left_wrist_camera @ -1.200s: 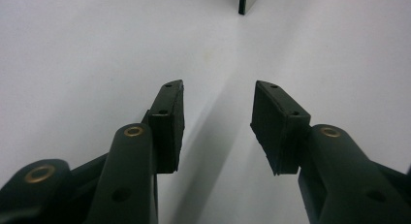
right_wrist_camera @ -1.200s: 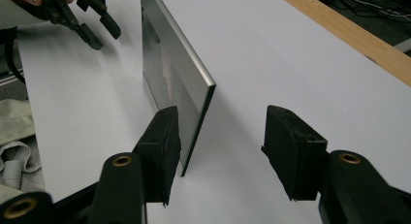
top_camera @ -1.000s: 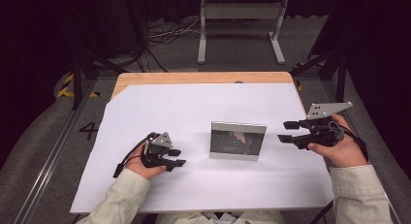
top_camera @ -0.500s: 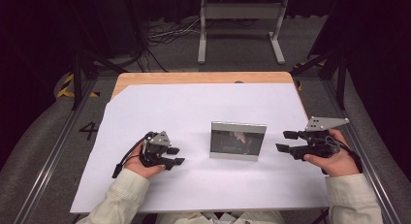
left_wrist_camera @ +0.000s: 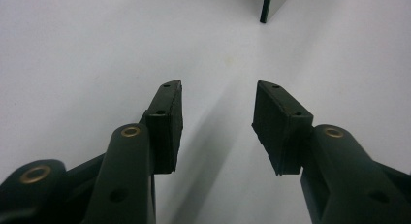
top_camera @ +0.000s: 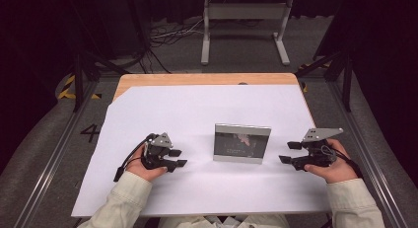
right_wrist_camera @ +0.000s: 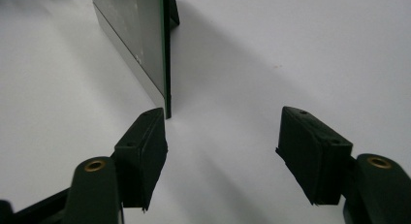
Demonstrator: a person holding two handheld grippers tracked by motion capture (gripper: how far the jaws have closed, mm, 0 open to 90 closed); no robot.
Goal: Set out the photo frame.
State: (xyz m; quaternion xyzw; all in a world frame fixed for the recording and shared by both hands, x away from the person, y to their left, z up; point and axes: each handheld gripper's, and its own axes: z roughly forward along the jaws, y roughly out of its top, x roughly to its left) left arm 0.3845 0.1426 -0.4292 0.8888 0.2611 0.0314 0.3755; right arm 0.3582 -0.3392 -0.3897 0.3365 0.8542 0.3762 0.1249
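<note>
Frame (top_camera: 241, 143): stands upright mid-sheet, between my grippers
Right gripper (right_wrist_camera: 220, 149): jaws wide, lined on the frame's edge; I'm ready to pinch it
Left gripper (left_wrist_camera: 217, 129): jaws wide, empty; resting aside, in reserve

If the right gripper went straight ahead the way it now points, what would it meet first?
Most likely the near side edge of the standing picture frame. The right gripper is open, and that edge lines up just ahead of its left jaw rather than the gap, so the jaw would probably bump it.
</note>
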